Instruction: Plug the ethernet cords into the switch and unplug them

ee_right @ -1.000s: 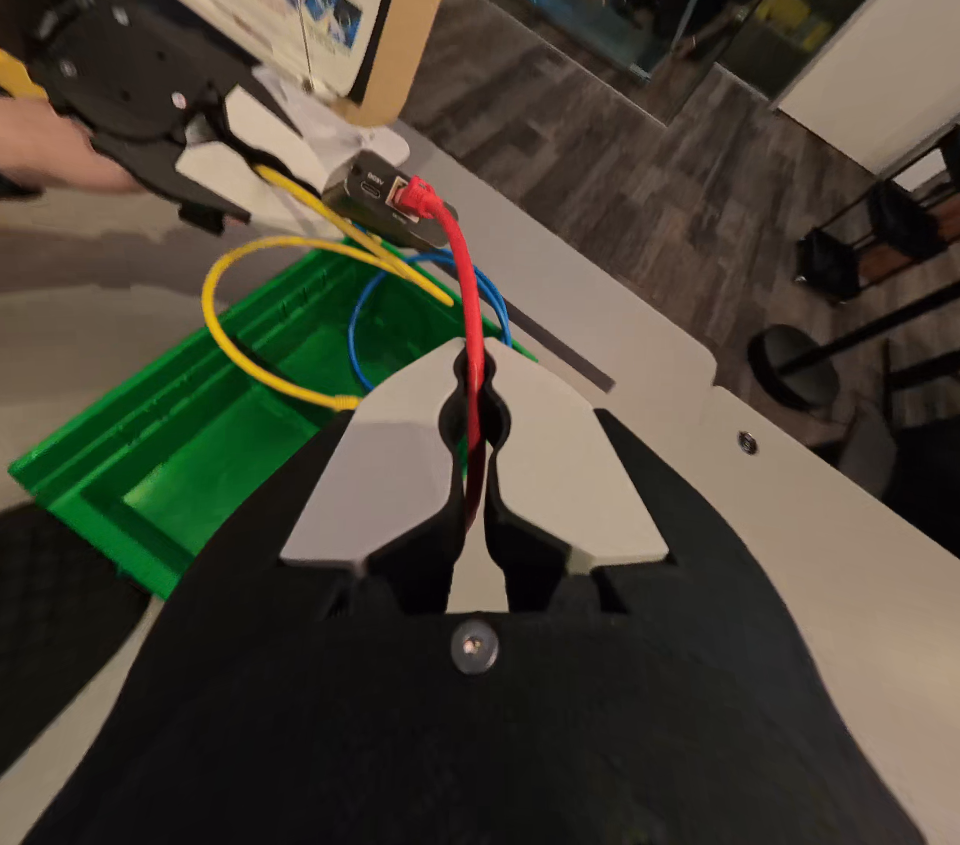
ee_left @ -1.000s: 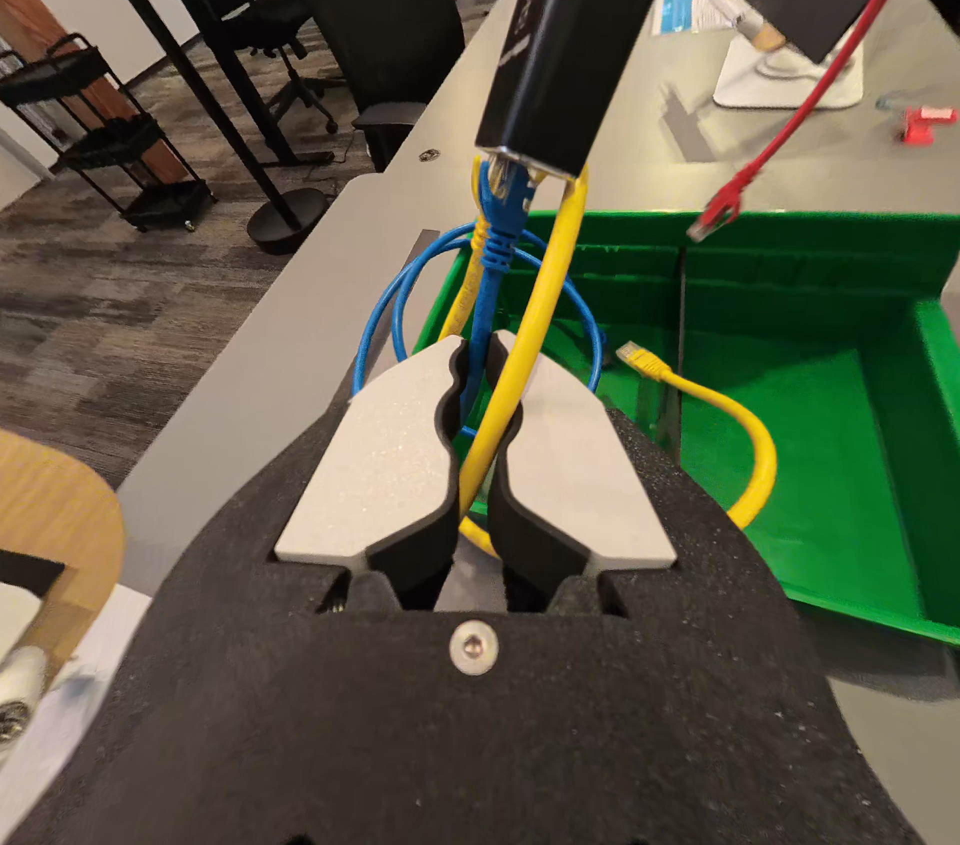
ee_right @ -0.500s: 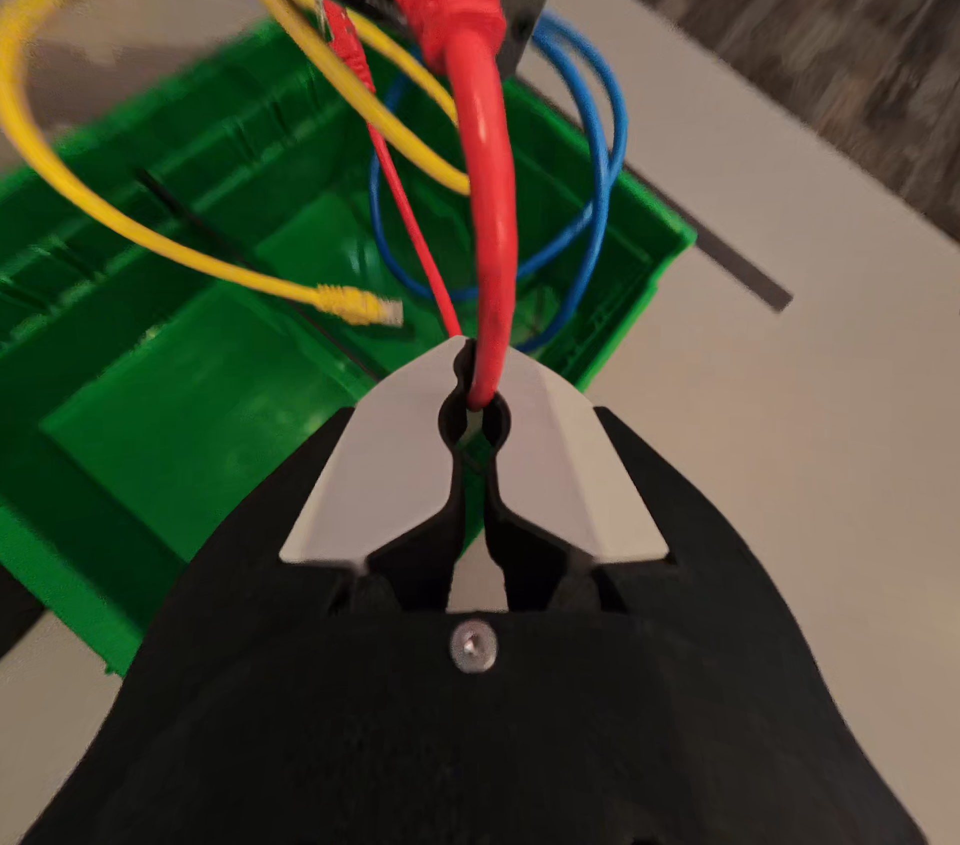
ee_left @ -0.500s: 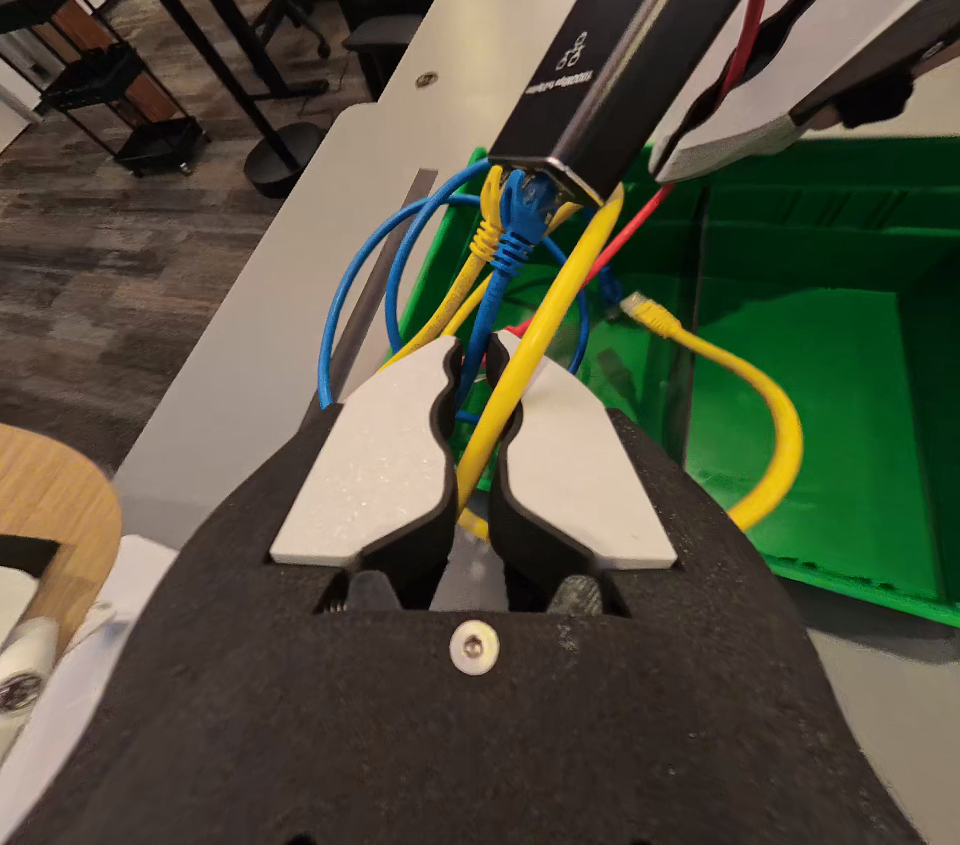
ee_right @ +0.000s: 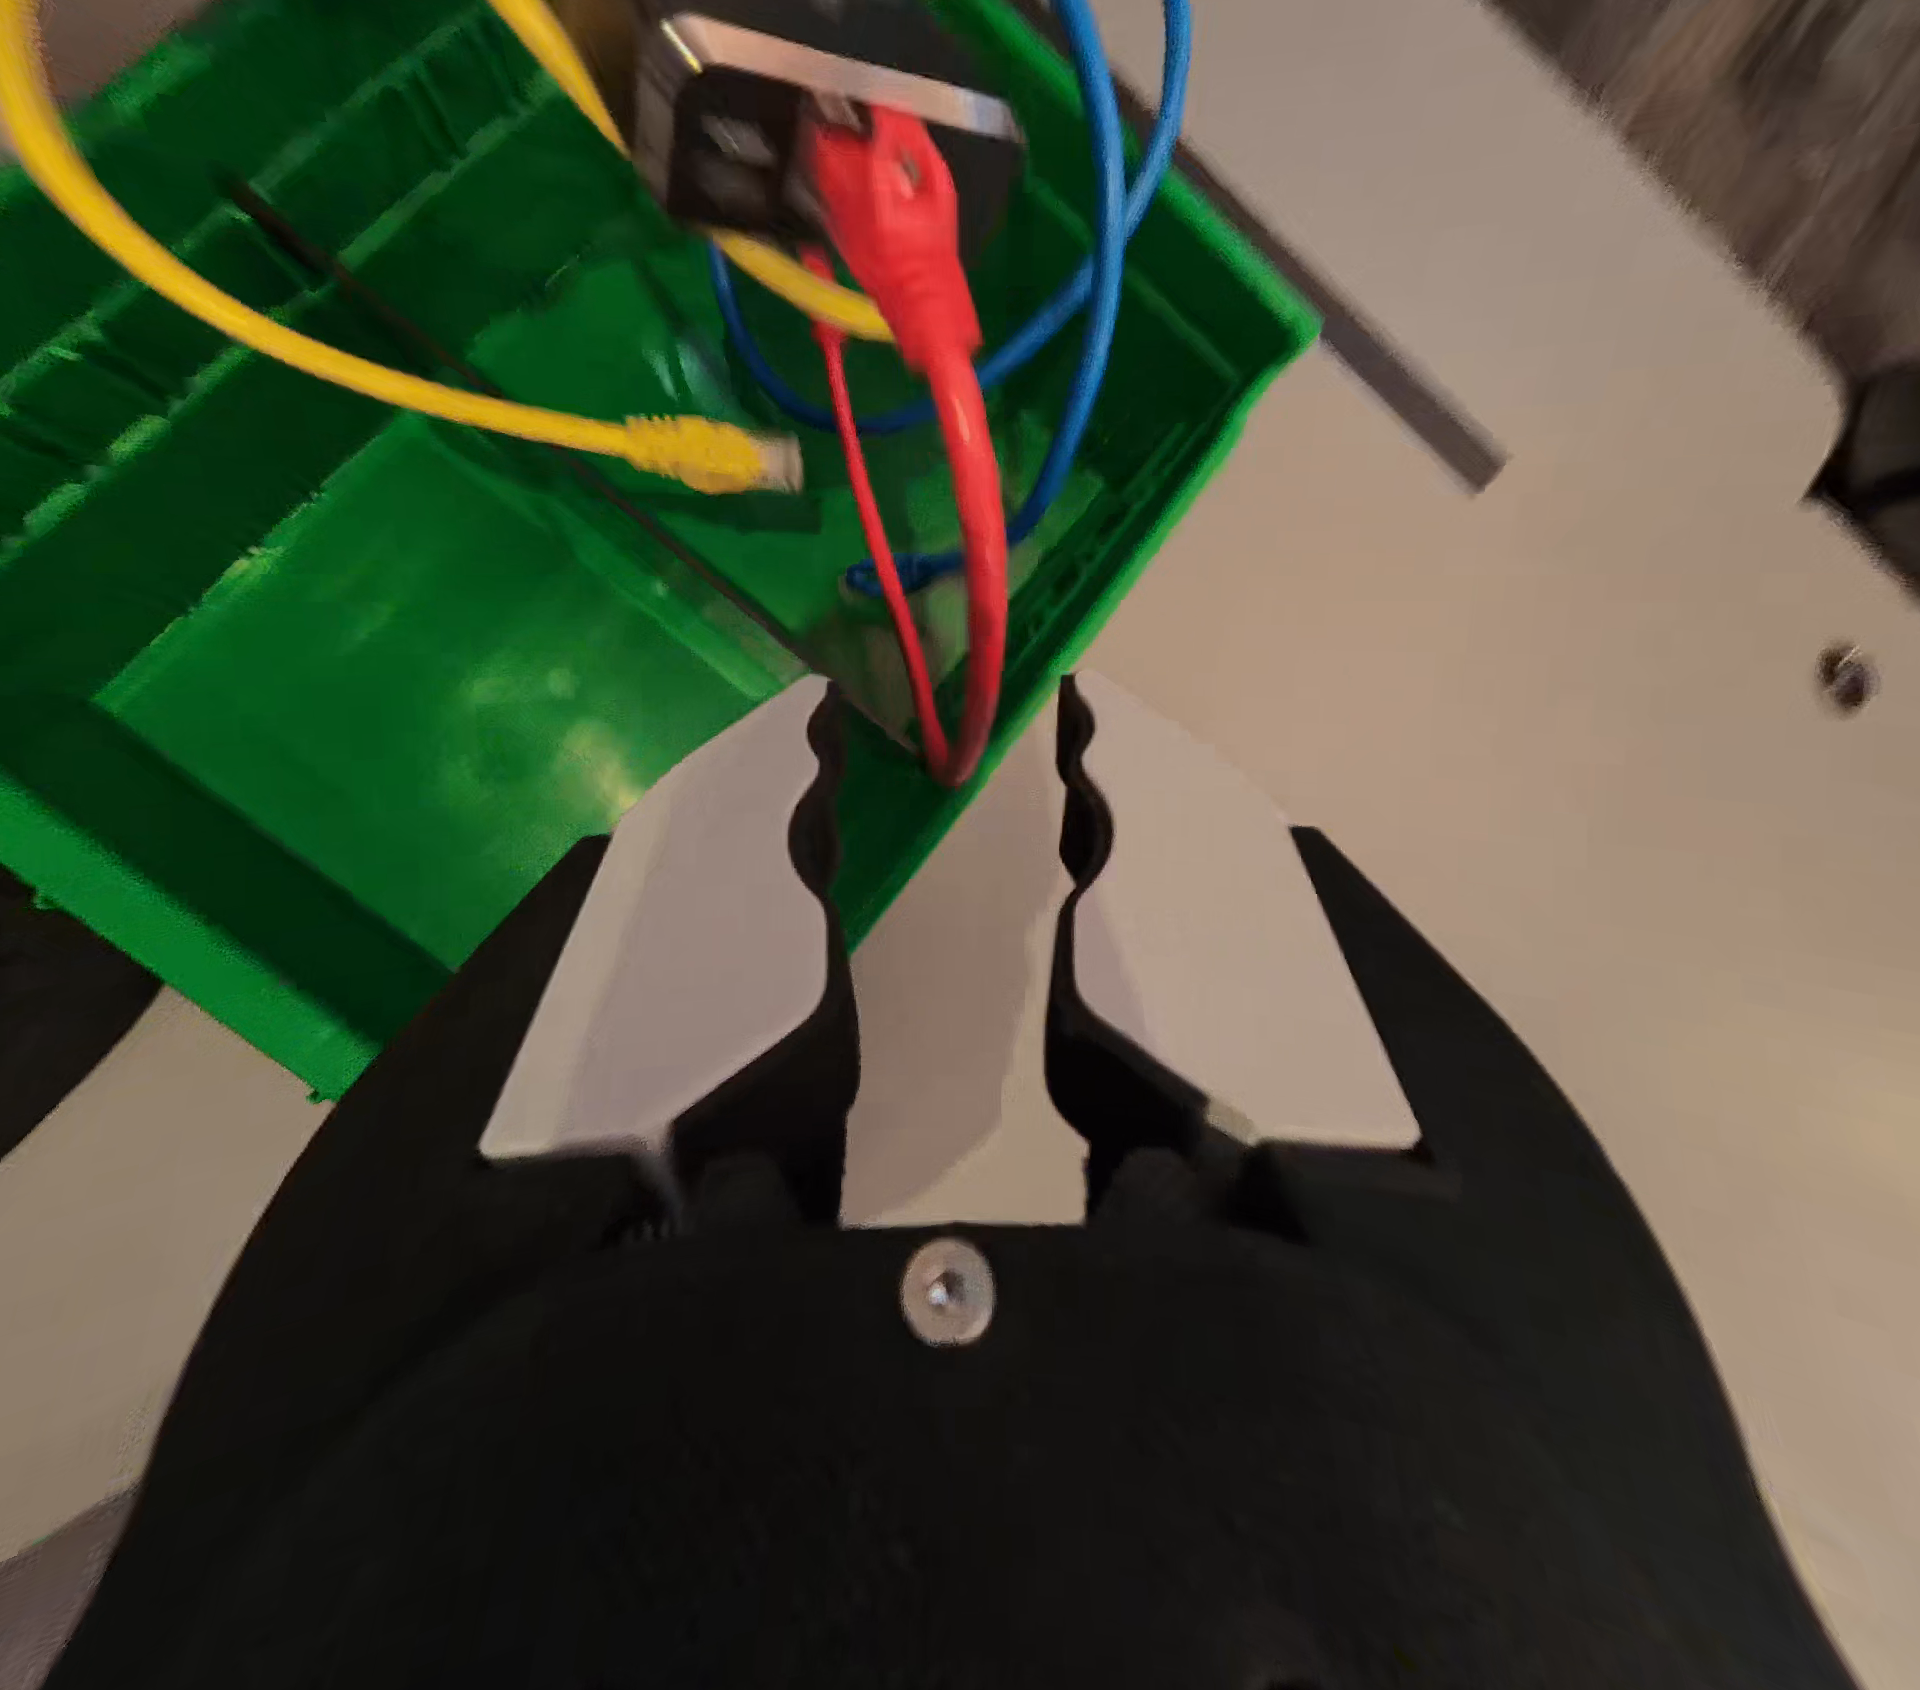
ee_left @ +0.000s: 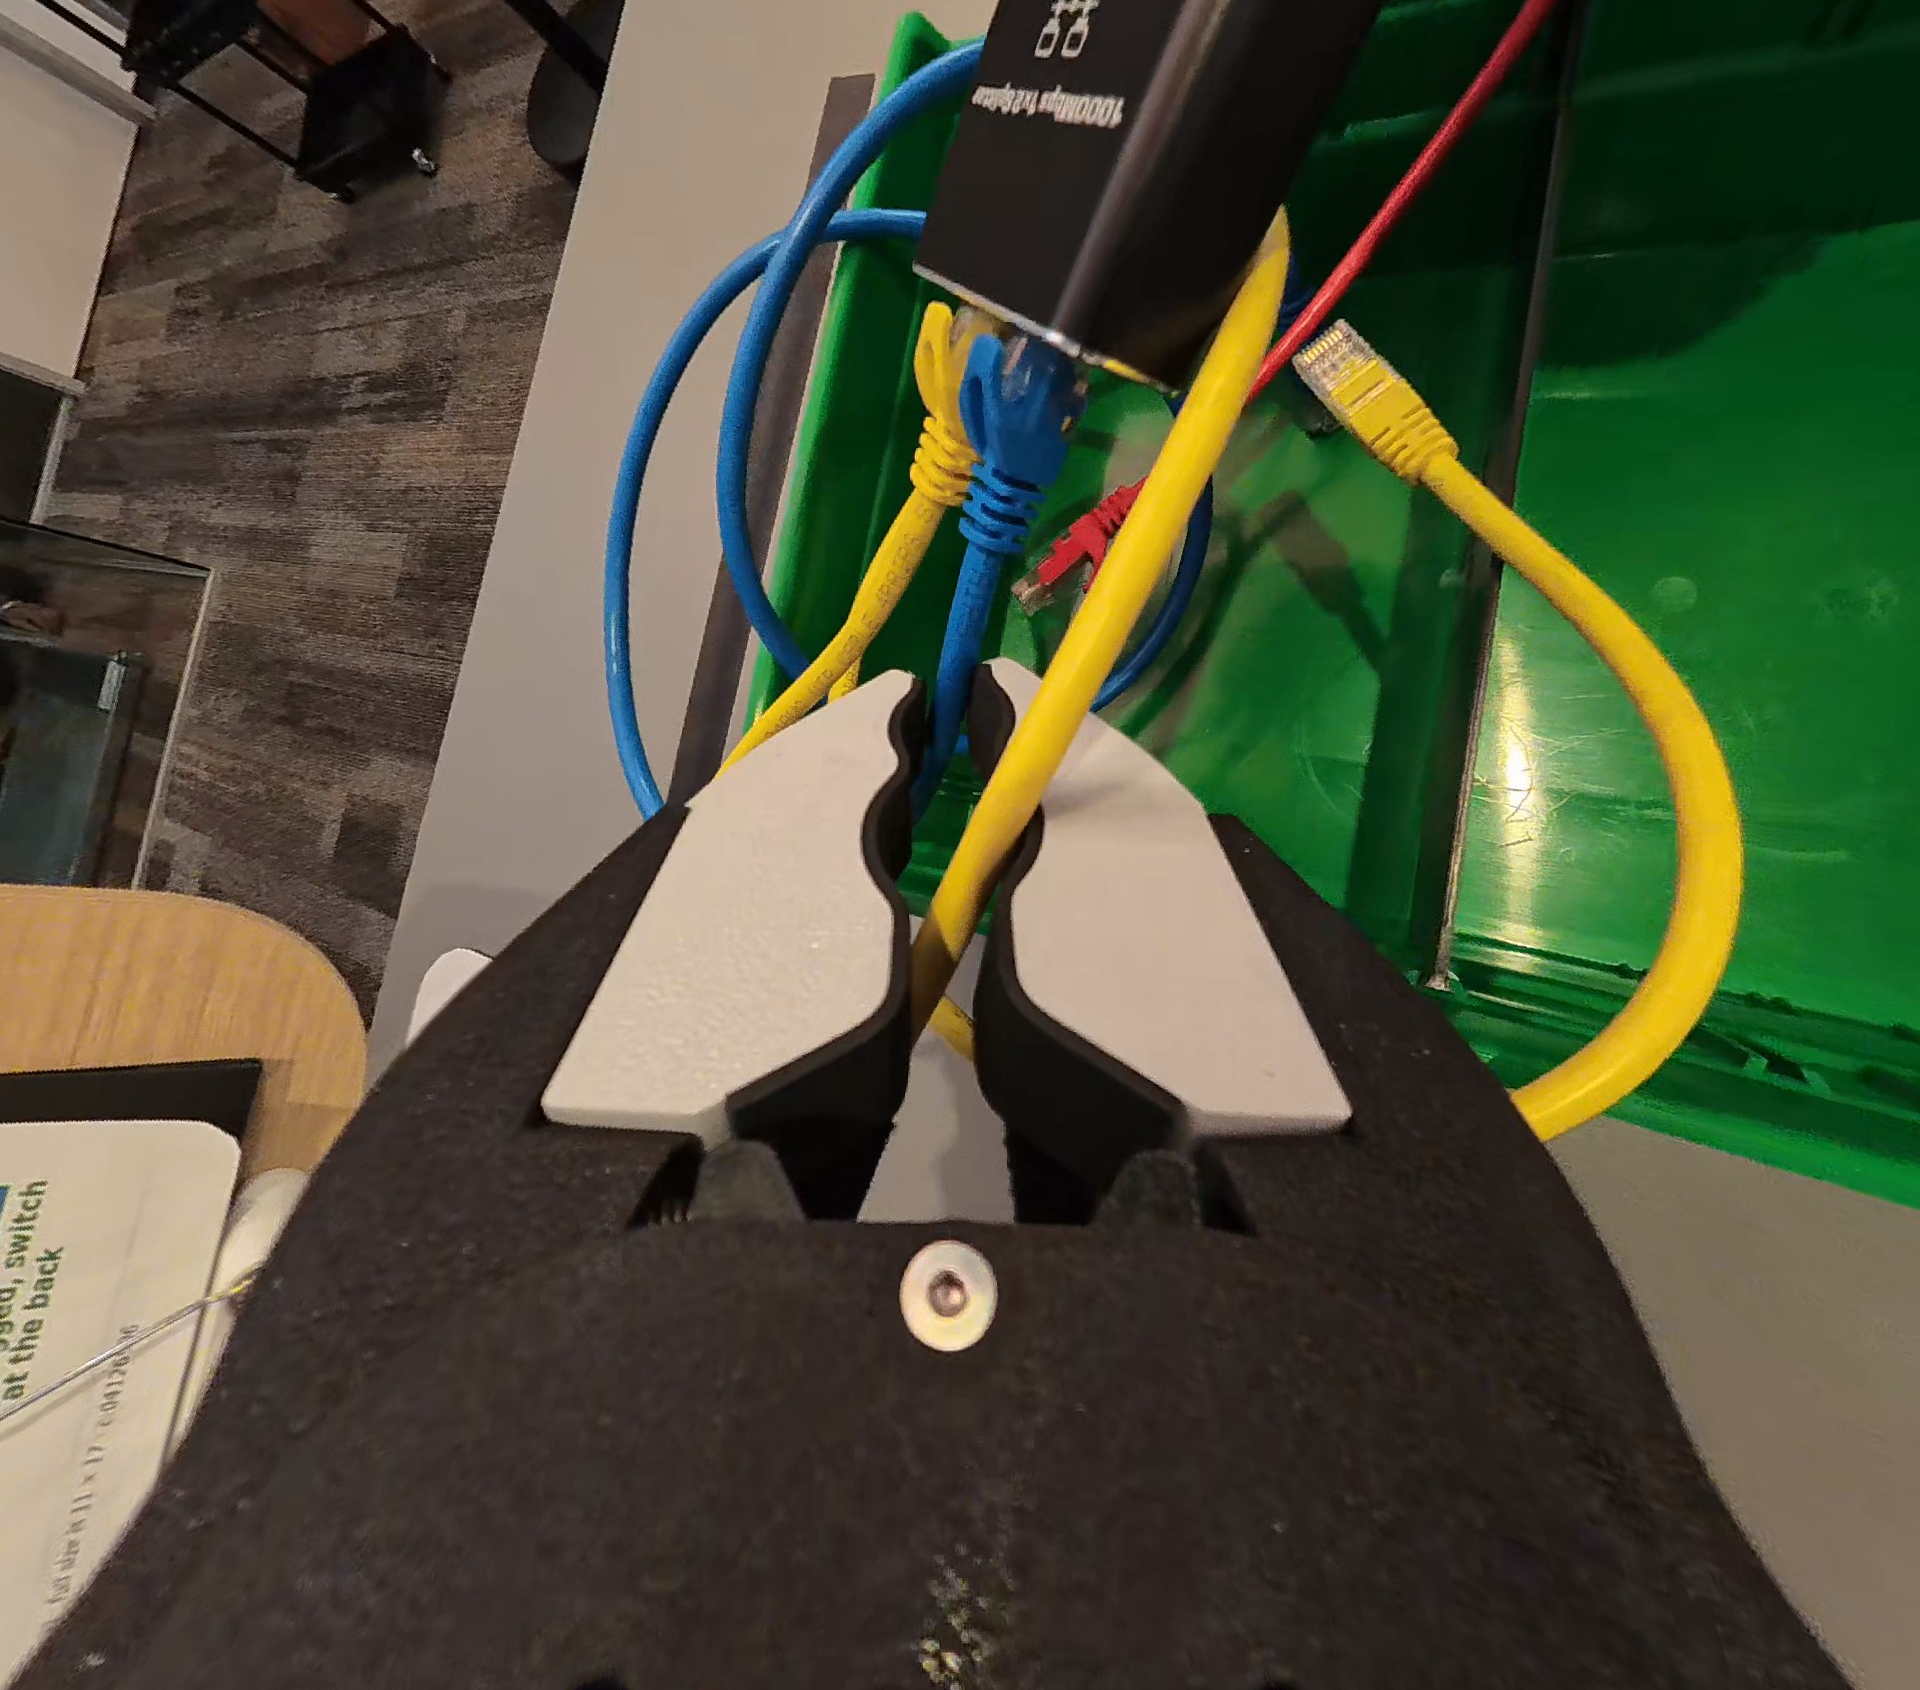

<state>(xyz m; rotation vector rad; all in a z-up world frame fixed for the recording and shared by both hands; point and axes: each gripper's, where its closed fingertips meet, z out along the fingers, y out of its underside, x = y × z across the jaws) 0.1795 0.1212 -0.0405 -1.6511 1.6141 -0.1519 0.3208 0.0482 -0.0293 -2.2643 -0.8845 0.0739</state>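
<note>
The black switch (ee_left: 1195, 61) hangs in the air over the green bin (ee_left: 1714, 601). A yellow plug (ee_left: 940, 393) and a blue plug (ee_left: 1013, 425) sit in its near end. My left gripper (ee_left: 951, 695) is shut on the yellow cord (ee_left: 1101, 601), with the blue cord (ee_left: 961, 601) also between its tips. In the right wrist view the red plug (ee_right: 894, 196) sits in the switch (ee_right: 810, 71). My right gripper (ee_right: 945, 695) is open, and the red cord (ee_right: 982, 497) hangs loose in a loop between its tips. Loose yellow (ee_left: 1361, 393) and red (ee_left: 1075, 549) plugs dangle over the bin.
The bin (ee_right: 312, 705) stands on a grey table (ee_right: 1455, 809) and has a dark divider (ee_left: 1455, 809). The table edge and the floor (ee_left: 291, 393) lie to the left. A wooden board (ee_left: 156, 975) and a printed sheet (ee_left: 94, 1308) lie near my left gripper.
My right gripper has opened and let go of the red cord, which stays plugged into the switch. The right gripper has drawn back. The left gripper still holds its cord.
</note>
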